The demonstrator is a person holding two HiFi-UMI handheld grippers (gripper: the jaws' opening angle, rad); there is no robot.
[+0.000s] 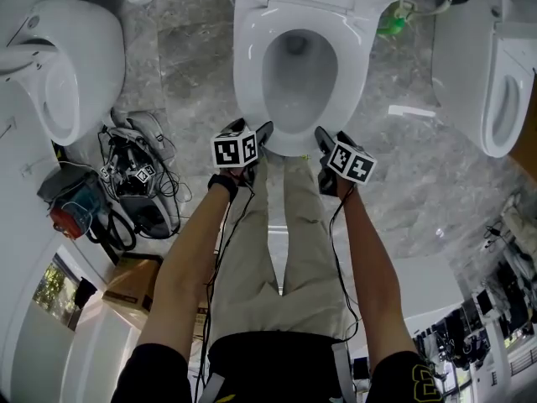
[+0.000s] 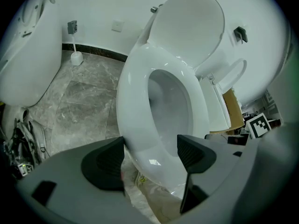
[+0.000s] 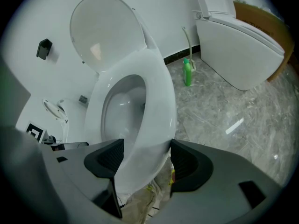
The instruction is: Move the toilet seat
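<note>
Item: toilet seat, a white ring lying flat on the bowl; its front edge passes between the fingers of both grippers.
Lid: lid stands upright beyond the fingers, so the ring is free to swing up alone.
Left gripper: jaws spread wide with nothing clamped. The outer finger sits at the ring's outer edge. The inner finger hangs over the bowl opening, with a gap to the ring.
Right gripper: jaws wide, and the ring fills the space between the fingers. Both pads appear to press its edges, so it seems to have hold.
Reason for placement: one gripper on each side of the front, farthest from the pivoting end, probably for an even lift with little effort.
Stage, judged: grasp being set; seat not yet raised.
Risk: the glossy surface is probably slippery, and a one-sided hold could twist the ring.
Surroundings: green bottle on the stone floor, well beyond the right fingers.
</note>
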